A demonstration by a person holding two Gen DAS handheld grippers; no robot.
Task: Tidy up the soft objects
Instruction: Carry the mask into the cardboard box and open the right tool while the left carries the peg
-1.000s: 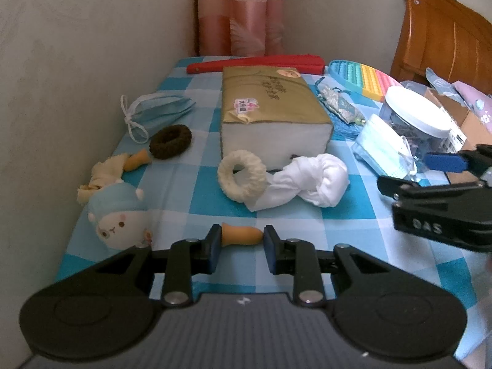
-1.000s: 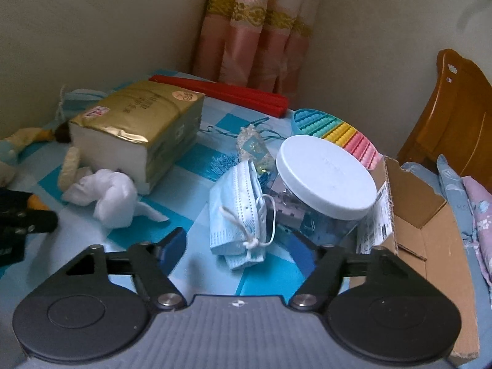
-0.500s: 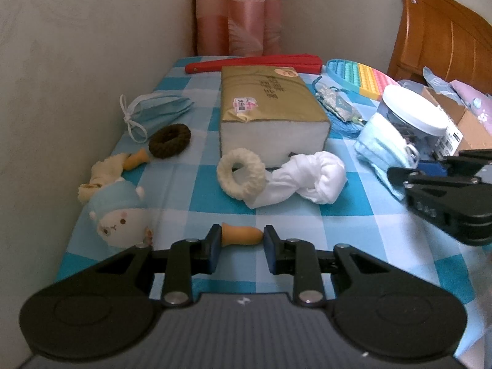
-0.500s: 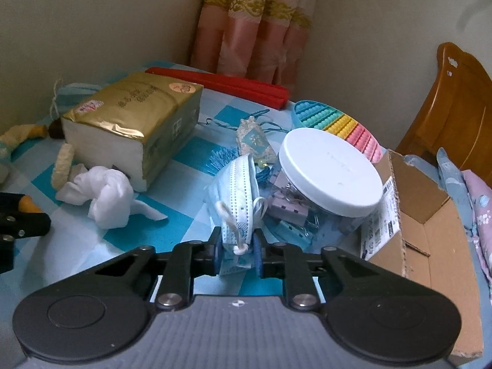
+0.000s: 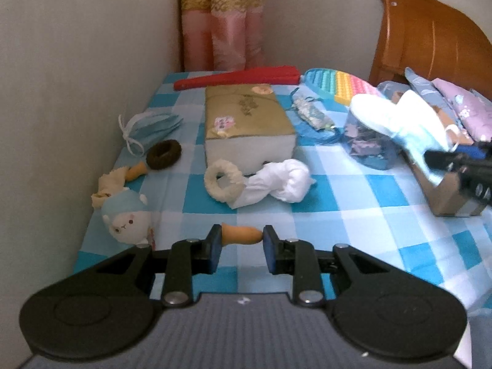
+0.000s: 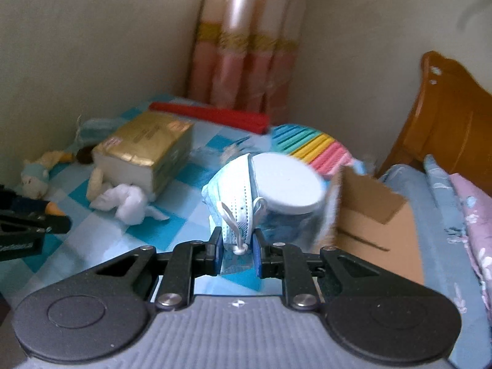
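Note:
My right gripper (image 6: 236, 250) is shut on a light blue face mask (image 6: 235, 198) and holds it in the air in front of the white-lidded jar (image 6: 289, 184); the mask also shows in the left wrist view (image 5: 421, 132). My left gripper (image 5: 240, 241) is shut on a small orange soft piece (image 5: 241, 235) low over the checked cloth. On the cloth lie a sheep plush (image 5: 126, 218), a cream scrunchie (image 5: 223, 180), a white knotted cloth (image 5: 283, 183), a brown scrunchie (image 5: 163, 153) and a second blue mask (image 5: 153, 124).
A gold tissue pack (image 5: 246, 123) lies mid-table, a red folded fan (image 5: 236, 80) and a rainbow pop toy (image 5: 341, 81) behind it. An open cardboard box (image 6: 375, 224) stands right of the jar. A wall runs along the left, a wooden headboard (image 5: 430, 46) and bedding on the right.
My right gripper closed on the face mask beside the jar and lifted it off the table. My left gripper stayed still, holding the orange piece.

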